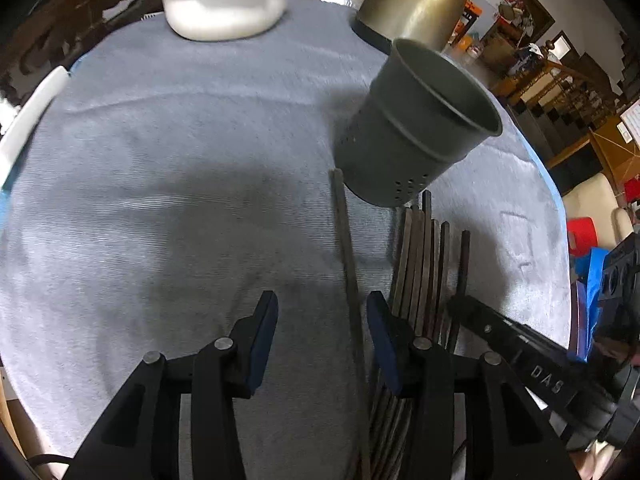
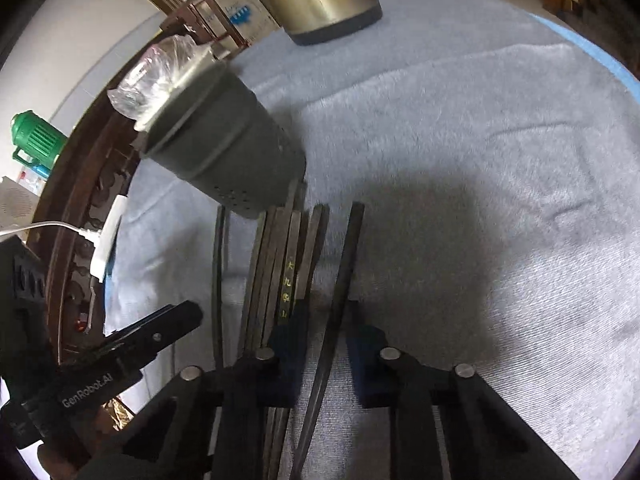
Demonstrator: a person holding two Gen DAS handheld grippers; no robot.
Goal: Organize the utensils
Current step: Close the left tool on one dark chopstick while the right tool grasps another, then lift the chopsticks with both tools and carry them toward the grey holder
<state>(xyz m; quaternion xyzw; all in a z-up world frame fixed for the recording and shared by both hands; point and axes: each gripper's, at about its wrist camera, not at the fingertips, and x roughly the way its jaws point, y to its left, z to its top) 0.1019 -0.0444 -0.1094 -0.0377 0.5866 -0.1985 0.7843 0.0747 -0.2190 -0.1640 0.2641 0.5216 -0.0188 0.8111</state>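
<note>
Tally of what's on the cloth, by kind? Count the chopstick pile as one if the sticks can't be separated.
Holder: 1
Kettle: 1
White pot: 1
Lone chopsticks: 2
Chopstick pile: 1 (sticks overlap, so the number inside is unclear)
Total: 6

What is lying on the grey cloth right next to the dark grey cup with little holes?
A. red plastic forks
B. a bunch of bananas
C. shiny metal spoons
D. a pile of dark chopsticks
D: a bundle of long dark chopsticks lies on the cloth with its far ends beside the base of the holder; no spoons, fruit or forks are in view.
</note>
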